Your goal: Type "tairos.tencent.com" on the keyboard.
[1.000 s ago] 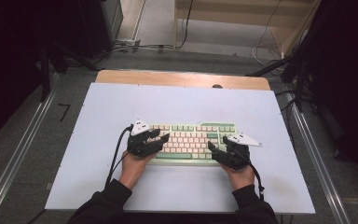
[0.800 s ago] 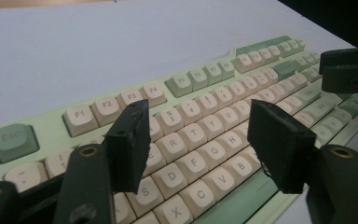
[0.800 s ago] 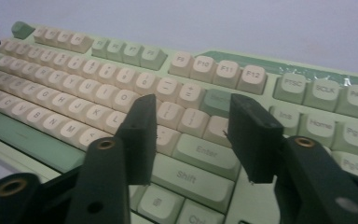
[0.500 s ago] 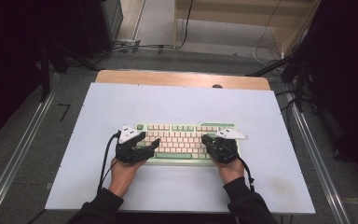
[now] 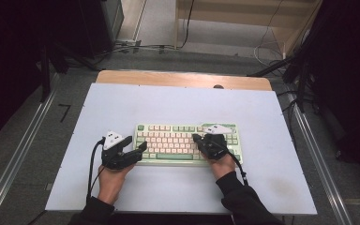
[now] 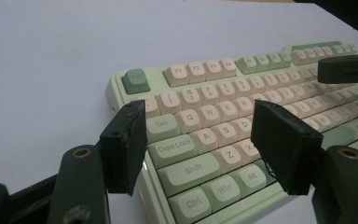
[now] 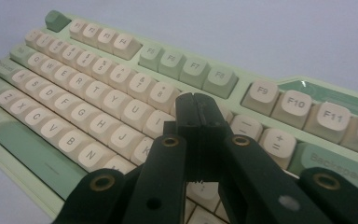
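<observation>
My right gripper [image 7: 196, 105] has its jaws pressed together with nothing between them, the joined tip poised over the number row near the 9 and 0 keys, ready to poke like a single finger. I can't tell whether it is touching a key or just above it. My left gripper [image 6: 200, 140] is spread wide, its jaws straddling the lower left corner of the keyboard [image 6: 223, 121] around Caps Lock, Shift and Z, gripping nothing.

The keyboard [image 5: 187, 143], green-cased with cream and green caps, lies flat and square near the middle of the table [image 5: 178, 103], slightly toward my side. I judge the work to be key pressing with the right tip while the left stands by or steadies the case; I see no key held down, so most of it seems ahead.

The table is a pale, bare sheet with a wooden strip [image 5: 183, 78] along its far edge. Beyond lie grey floor, trailing cables [image 5: 136, 47], metal rails [image 5: 18, 154] at both sides, and dark curtains.
</observation>
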A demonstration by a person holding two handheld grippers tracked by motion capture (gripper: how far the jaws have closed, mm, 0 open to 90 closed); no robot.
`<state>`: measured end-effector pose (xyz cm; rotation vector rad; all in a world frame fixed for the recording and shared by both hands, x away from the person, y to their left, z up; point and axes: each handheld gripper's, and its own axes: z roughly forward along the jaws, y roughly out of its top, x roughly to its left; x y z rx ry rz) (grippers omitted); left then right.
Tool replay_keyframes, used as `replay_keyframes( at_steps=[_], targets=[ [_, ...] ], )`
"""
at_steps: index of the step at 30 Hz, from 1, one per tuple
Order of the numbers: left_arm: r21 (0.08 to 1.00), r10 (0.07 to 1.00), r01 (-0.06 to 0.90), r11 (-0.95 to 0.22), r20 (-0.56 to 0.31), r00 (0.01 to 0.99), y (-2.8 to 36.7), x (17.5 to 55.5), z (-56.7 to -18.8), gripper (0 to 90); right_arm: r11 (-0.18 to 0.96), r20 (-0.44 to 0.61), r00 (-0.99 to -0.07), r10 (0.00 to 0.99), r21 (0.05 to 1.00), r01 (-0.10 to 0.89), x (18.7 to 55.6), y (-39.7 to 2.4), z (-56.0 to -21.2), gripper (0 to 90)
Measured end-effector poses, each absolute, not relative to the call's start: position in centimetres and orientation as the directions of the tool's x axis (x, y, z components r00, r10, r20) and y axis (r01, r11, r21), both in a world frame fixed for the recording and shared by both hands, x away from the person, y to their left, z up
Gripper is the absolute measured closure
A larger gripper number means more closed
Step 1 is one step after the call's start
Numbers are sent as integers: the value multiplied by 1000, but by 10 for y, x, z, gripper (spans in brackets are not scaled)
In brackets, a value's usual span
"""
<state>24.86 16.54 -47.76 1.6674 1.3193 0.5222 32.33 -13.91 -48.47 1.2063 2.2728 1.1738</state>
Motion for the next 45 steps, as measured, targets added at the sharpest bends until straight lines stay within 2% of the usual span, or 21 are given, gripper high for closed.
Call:
replay_keyframes(
  at_steps=[24,26,27,28,29,30,31,32,35,40,45],
  targets=[
    [841,921,541,0,-211,328,169,245,-479,364,345,83,-602,794,754,560,329,-131,-490,863],
    [842,920,540,-1,-210,329,170,245,-479,365,334,88,-604,792,766,550,328,-132,-487,817],
    [842,921,540,0,-210,328,170,245,-479,365,324,98,-610,786,775,542,327,-133,-485,720],
    [841,920,540,1,-212,329,170,245,-479,365,324,98,-610,786,775,542,327,-133,-485,720],
    [841,920,541,2,-213,328,170,245,-479,365,317,104,-615,781,784,534,326,-134,-483,612],
    [841,920,541,3,-214,328,170,245,-479,365,317,104,-615,781,784,534,326,-134,-483,612],
    [841,919,541,2,-214,330,170,245,-479,377,304,106,-612,784,794,526,325,-134,-481,463],
    [842,919,540,-2,-212,334,171,245,-479,377,304,106,-612,784,794,526,325,-134,-481,463],
    [844,915,537,0,-217,341,171,245,-480,407,273,97,-596,797,823,499,322,-136,-477,264],
    [839,912,545,-5,-219,346,170,247,-481,386,256,73,-576,814,846,469,319,-138,-474,179],
    [839,908,544,-16,-215,358,167,249,-481,381,245,73,-562,824,849,468,318,-141,-474,171]
  ],
)
